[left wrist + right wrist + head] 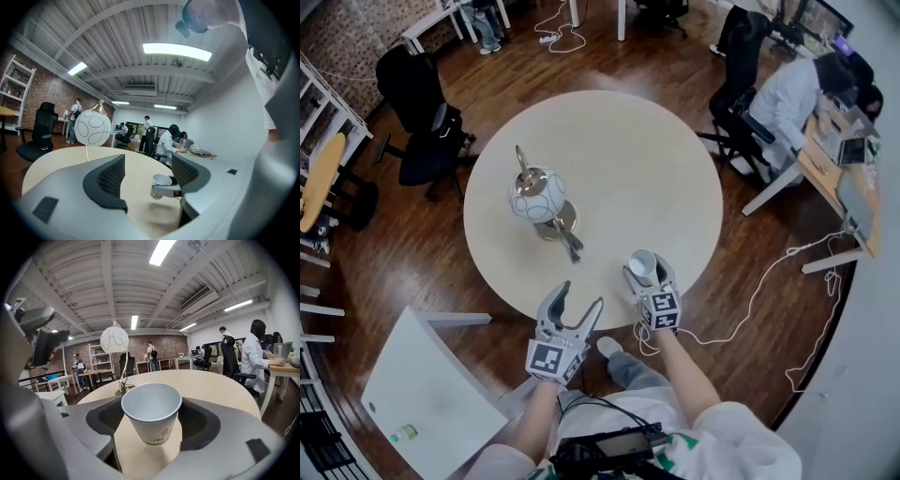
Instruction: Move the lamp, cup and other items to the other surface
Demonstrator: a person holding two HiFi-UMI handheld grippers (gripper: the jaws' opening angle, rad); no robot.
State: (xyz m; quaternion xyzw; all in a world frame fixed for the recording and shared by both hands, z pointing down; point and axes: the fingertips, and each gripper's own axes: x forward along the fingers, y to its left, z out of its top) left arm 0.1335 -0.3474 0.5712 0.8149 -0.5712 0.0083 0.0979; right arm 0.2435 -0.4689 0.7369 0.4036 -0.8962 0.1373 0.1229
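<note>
The left hand-held gripper (147,174) hangs at the near edge of the round bench (656,159), its jaws apart and nothing between them. Just to its right, the right hand-held gripper (648,274) clamps a white paper cup (152,413) by its sides (slightly tilted, a small print low on its wall). Farther in, left of centre, the globe-shaded table lamp (535,195) stands upright on the bench.

Paper cup (152,420); matt smooth table (628,159); glossy metal lamp base (562,221).
</note>
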